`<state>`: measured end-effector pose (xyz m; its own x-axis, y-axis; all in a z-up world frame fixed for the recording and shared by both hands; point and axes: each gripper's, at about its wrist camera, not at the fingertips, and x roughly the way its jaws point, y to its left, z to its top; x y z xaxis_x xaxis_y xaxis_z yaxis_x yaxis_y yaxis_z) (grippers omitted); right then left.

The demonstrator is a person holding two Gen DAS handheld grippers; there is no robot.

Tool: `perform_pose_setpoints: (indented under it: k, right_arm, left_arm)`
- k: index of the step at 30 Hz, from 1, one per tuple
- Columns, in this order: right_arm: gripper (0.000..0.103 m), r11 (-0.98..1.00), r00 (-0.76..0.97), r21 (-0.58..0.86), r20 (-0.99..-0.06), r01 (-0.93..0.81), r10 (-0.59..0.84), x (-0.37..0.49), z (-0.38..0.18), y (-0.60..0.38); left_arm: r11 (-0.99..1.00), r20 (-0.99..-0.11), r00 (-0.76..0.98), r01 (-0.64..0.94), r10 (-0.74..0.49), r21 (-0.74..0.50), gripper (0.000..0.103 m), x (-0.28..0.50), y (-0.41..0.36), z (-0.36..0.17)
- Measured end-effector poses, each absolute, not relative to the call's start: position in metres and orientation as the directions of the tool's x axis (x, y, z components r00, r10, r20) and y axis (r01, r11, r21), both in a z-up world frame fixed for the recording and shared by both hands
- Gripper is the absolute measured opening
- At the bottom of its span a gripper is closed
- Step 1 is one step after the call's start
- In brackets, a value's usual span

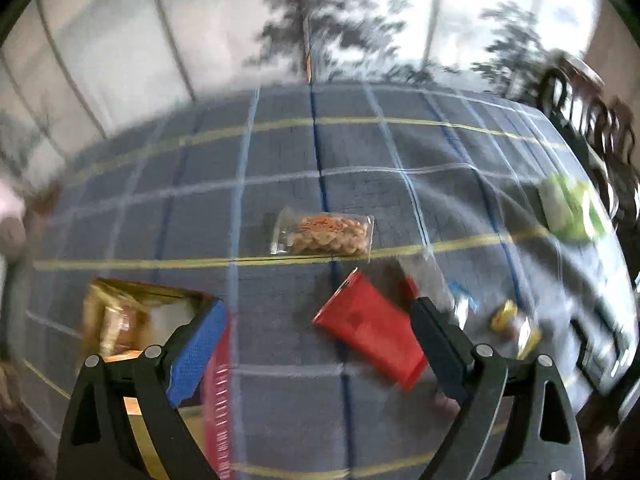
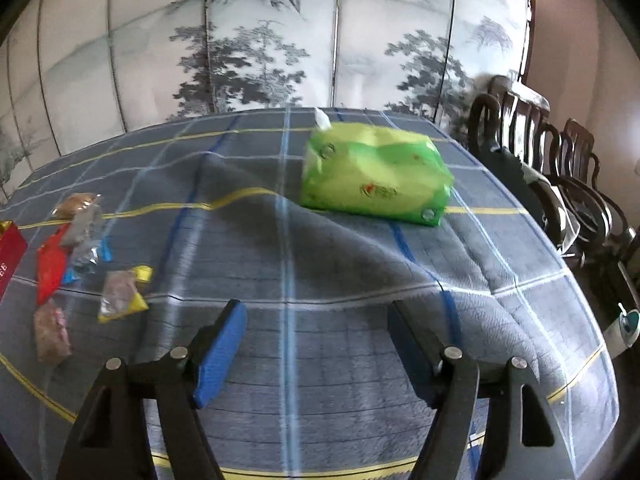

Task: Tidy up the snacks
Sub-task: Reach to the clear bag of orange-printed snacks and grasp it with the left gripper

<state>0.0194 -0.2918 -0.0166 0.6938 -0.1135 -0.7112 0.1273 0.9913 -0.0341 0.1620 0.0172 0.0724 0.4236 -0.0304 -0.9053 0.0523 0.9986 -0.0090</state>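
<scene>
Left gripper [image 1: 318,340] hung spread and empty above a red packet [image 1: 370,336]; right gripper [image 2: 318,344] gaped empty, green pack [image 2: 376,172] far.

left claw [image 1: 316,322] wide open, right claw [image 2: 318,322] open, both empty

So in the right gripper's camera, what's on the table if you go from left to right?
Red box → red packet → yellow-edged snack bag → big green pack, all on the checked tablecloth.
</scene>
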Motion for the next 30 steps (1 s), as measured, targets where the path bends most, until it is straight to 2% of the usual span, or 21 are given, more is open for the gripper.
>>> perform_pose_setpoints:
  k: [5, 12, 24, 30]
  right_arm:
    - [0.075, 0.993, 0.697, 0.002, -0.713, 0.116, -0.08, 0.025, -0.018, -0.301]
    - [0.075, 0.993, 0.689, 0.036, -0.723, 0.109, -0.05, 0.026, -0.021, -0.303]
    - [0.075, 0.992, 0.692, 0.081, -0.722, 0.096, -0.007, 0.024, -0.023, -0.306]
    - [0.075, 0.989, 0.689, 0.116, -0.724, 0.088, 0.023, 0.025, -0.024, -0.311]
  left_arm:
    - [0.962, -0.947, 0.263, -0.15, -0.182, -0.227, 0.091, 0.217, 0.039, 0.032]
    - [0.85, -0.93, 0.189, -0.381, -0.314, -0.364, 0.09, 0.245, 0.058, -0.005]
    - [0.841, -0.969, 0.005, -0.495, -0.248, -0.218, 0.09, 0.29, 0.049, -0.033]
    - [0.84, -0.977, -0.022, -0.516, -0.21, -0.169, 0.091, 0.297, 0.045, -0.036]
